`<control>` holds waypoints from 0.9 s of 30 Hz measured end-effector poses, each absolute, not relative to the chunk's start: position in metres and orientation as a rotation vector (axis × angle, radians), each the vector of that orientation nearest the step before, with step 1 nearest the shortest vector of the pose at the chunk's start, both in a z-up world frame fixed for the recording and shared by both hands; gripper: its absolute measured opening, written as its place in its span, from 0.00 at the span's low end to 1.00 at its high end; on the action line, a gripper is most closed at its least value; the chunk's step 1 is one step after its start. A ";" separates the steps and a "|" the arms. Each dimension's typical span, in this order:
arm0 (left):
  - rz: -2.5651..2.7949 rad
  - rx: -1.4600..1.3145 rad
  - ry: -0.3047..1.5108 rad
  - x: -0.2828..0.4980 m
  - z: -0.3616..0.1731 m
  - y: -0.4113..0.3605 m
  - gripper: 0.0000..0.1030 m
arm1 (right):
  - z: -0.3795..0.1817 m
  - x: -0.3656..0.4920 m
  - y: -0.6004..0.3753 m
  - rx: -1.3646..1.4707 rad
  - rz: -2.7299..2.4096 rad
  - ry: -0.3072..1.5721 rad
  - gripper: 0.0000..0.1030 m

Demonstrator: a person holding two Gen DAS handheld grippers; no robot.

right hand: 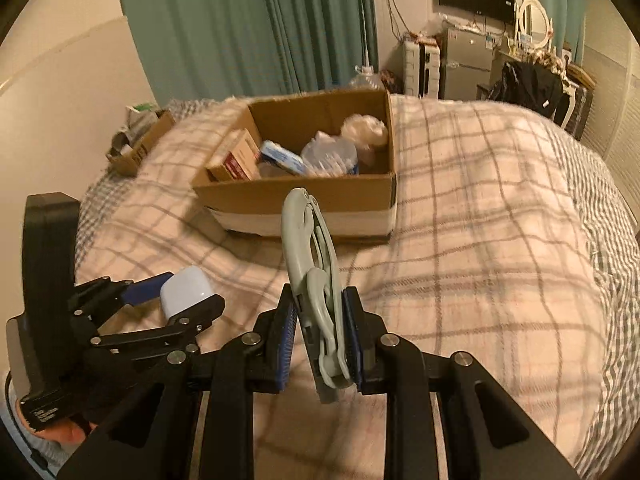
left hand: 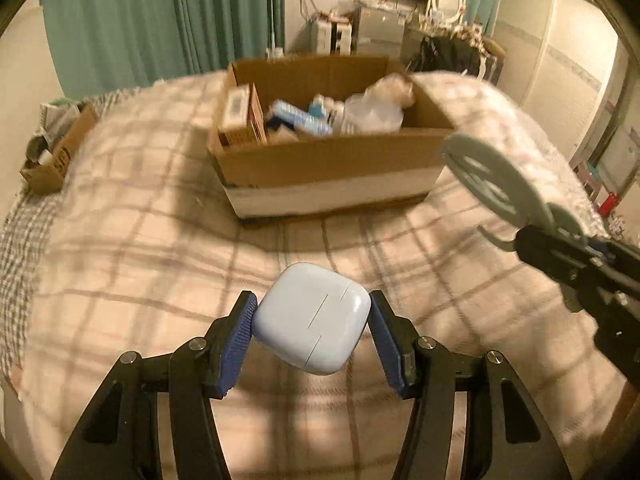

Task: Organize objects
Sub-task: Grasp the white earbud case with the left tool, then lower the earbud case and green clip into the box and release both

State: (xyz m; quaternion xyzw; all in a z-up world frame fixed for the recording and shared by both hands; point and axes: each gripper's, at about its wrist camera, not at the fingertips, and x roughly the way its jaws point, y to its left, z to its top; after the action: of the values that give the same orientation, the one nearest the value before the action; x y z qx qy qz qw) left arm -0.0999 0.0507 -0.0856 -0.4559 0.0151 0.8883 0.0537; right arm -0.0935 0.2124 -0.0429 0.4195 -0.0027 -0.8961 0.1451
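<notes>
1. On the bed (left hand: 160, 240), with its pink checked blanket, I see a big cardboard box (left hand: 328, 160) a little way ahead of my tongs.
2. My left tongs (left hand: 312, 320) are pinching a small white case (left hand: 312, 318). The blue pads (left hand: 236, 344) press on both sides of it.
3. The white case is up off the blanket, between the pads, near the bottom of the left view.
4. In the right view I see the same white case (right hand: 186, 290) on the left side, held in the left tongs (right hand: 176, 294).
5. My right tongs (right hand: 320, 340) are pinching a pale grey-green clip (right hand: 310, 260). It looks like a hook or clamp, but I cannot tell just what it is.
6. The clip stands up tall out of the right tongs and points at the box.
7. In the left view the clip (left hand: 496, 180) shows as a round ring shape on the right side, sticking out of the right tongs (left hand: 532, 236).
8. The big box is open on top. Inside are a brown packet (right hand: 240, 158), a blue and white packet (right hand: 282, 158) and some clear plastic bags (right hand: 332, 154).
9. A small brown box (right hand: 138, 144) sits at the far left edge of the bed, well apart from the big one.
10. Green curtains (right hand: 248, 28) hang behind the bed.
11. The pictures are a bit blurry.
</notes>
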 end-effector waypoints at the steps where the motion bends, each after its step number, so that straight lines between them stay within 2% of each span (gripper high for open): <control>1: 2.706 -1.363 0.045 -0.101 -0.080 0.050 0.56 | -0.035 -0.088 0.210 1.185 -2.588 -0.006 0.21; 13: 2.803 -1.109 0.017 -0.105 0.014 0.026 0.56 | 0.052 -0.085 0.195 0.952 -2.653 0.049 0.21; 21: 2.859 -0.980 0.039 -0.156 0.058 0.027 0.56 | 0.099 -0.150 0.197 0.889 -2.657 -0.006 0.21; 27: 2.862 -0.961 0.037 -0.204 0.057 0.028 0.56 | 0.103 -0.209 0.197 0.917 -2.654 -0.025 0.21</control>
State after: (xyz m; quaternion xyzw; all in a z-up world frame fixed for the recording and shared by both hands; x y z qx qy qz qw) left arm -0.2043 0.0279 0.0574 -0.3177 0.0122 0.9461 0.0614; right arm -0.2088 0.1973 0.1026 0.3220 -0.0087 -0.9321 0.1658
